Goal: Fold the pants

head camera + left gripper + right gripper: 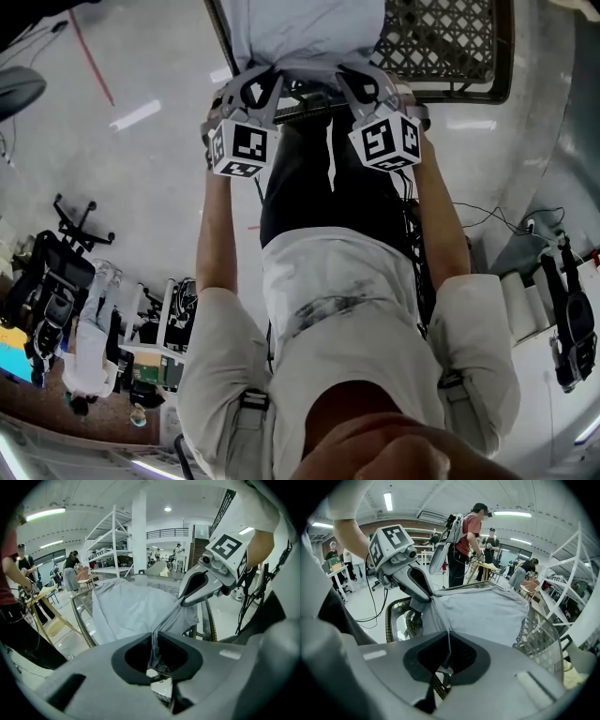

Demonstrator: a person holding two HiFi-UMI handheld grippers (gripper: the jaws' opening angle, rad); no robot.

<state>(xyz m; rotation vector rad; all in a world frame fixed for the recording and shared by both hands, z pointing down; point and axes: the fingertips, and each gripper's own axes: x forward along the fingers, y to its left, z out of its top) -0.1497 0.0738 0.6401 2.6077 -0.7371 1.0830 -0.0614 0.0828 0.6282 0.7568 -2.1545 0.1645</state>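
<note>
Light grey pants [309,28] lie spread on a glass table with a woven rim [82,620]. Both grippers hold their near edge, side by side. In the head view my left gripper [265,73] and right gripper [356,75] meet the cloth at the top of the picture. The left gripper [153,641] is shut on a pinched fold of the pants [131,611], and the cloth rises in a ridge towards it. In its own view the right gripper [449,641] is shut on a thin fold of the pants [487,611]. Each gripper shows in the other's view, clamped on the hem [187,599] [423,599].
A black lattice crate [450,47] sits to the right of the pants, seen as a mesh basket [539,639]. Cables [487,216] trail on the floor. Several people stand at benches behind [464,545]. White shelving [115,541] stands beyond the table.
</note>
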